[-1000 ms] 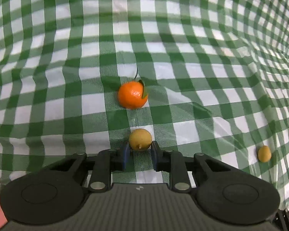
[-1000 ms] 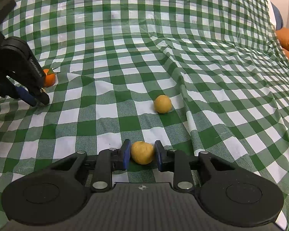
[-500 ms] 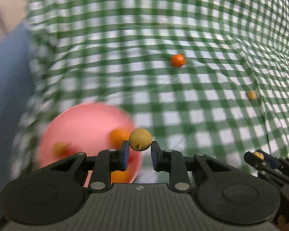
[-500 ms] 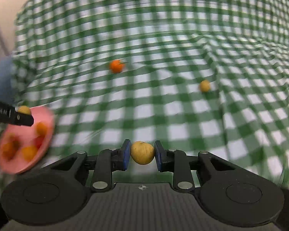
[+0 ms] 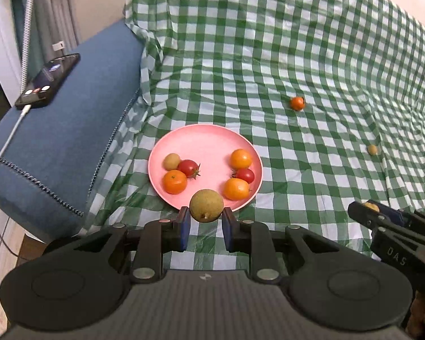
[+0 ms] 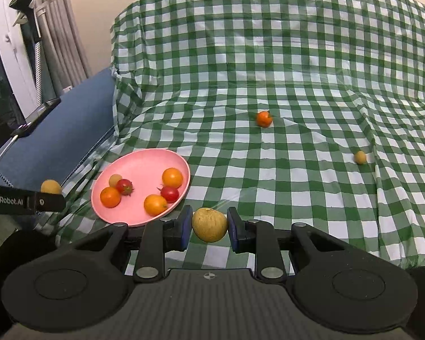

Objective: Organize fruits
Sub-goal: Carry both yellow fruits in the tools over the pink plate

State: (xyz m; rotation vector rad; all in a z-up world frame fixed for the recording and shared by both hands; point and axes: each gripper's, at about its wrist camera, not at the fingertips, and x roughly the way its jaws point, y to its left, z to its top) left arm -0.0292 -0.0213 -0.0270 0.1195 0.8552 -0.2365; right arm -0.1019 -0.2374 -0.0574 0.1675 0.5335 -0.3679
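Pink plate point(image 5: 204, 138) sits mid-frame on the checked cloth point(image 5: 269, 42), holding six fruits. Your left gripper point(image 5: 205, 228) clamps a tan fruit point(image 5: 206, 205) at the plate's near rim; your right gripper point(image 6: 207, 232) pinches another tan fruit point(image 6: 209, 224) beside the plate.

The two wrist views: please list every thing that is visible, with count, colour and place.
plate: one, pink, on the cloth near its left edge
oranges: three on the plate; a fourth out on the cloth
tomatoes: two, red, on the plate
tan fruit: one on the plate, one on the cloth
cloth: one, green and white checks
cushion: one, blue, left
phone: one, black, on the cushion, cable attached
left claw: shut on a tan fruit
right claw: shut on a tan fruit
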